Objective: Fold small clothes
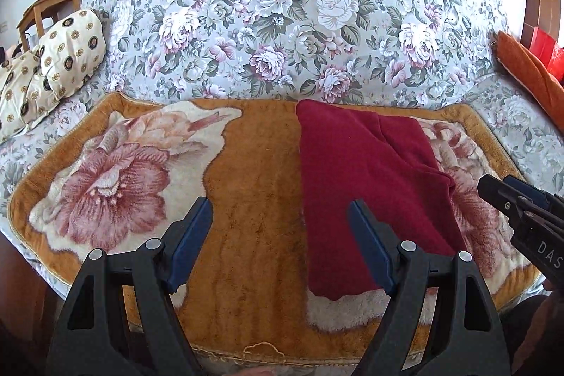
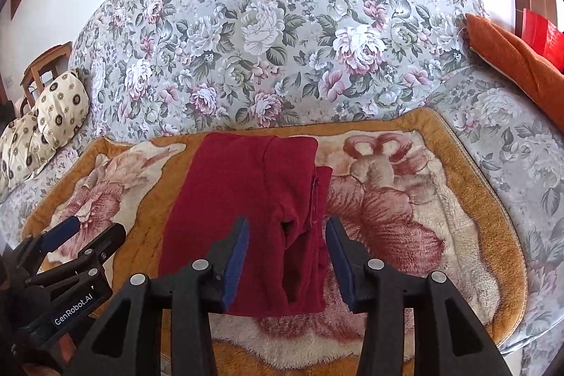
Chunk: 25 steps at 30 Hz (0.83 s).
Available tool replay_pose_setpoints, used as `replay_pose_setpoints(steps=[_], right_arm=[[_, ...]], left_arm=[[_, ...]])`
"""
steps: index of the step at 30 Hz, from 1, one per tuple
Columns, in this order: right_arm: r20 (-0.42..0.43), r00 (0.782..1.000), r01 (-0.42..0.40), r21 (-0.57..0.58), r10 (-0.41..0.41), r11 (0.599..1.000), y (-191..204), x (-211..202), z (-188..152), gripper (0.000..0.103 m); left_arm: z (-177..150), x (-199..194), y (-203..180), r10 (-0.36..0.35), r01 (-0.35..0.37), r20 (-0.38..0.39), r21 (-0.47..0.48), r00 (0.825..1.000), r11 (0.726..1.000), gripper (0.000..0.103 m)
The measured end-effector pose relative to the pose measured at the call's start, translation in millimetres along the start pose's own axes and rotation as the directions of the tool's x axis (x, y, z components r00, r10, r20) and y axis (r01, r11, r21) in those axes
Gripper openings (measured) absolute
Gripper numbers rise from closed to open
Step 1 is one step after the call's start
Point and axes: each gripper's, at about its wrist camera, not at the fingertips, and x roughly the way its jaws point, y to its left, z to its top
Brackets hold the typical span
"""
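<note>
Presently the red garment (image 2: pixel 253 221) lies on the plush flowered blanket (image 1: pixel 253 185) that covers the sofa seat, a long strip running from the blanket's far edge, against the floral backrest (image 1: pixel 282 16), toward its near edge, right of the blanket's middle. One side is already folded over; the overlap shows as a raised flap with a seam along the right-hand side in the right wrist view.

Left gripper (image 1: pixel 280 235): jaws wide apart, nothing between them, hanging over bare blanket just beside the garment's left edge. Right gripper (image 2: pixel 287 252): jaws partly open, straddling the folded flap near the garment's near end; the pads do not appear to press the cloth, so I judge it not held.

Judged step: the lengthwise fold is settled and the crosswise fold is due. To do it well, each gripper should pinch all layers at one near corner, so that the flap does not slide loose, lift only slightly, carry the near end evenly to the far end and match the edges before letting go. The thick fleece will likely spring back, so a press along the crease is advised.

Containers: none in view; no basket, box or drawer is visible
</note>
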Motion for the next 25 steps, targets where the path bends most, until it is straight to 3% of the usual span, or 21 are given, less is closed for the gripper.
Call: replay_pose_setpoints(steps=[25], right_arm=[[-0.023, 1.0, -0.007, 0.023, 0.008, 1.0, -2.3, 6.5, -2.0, 0.044]], left_arm=[[1.5, 6.9, 2.1, -0.027, 0.027, -0.005, -0.014, 1.0, 1.0, 0.08]])
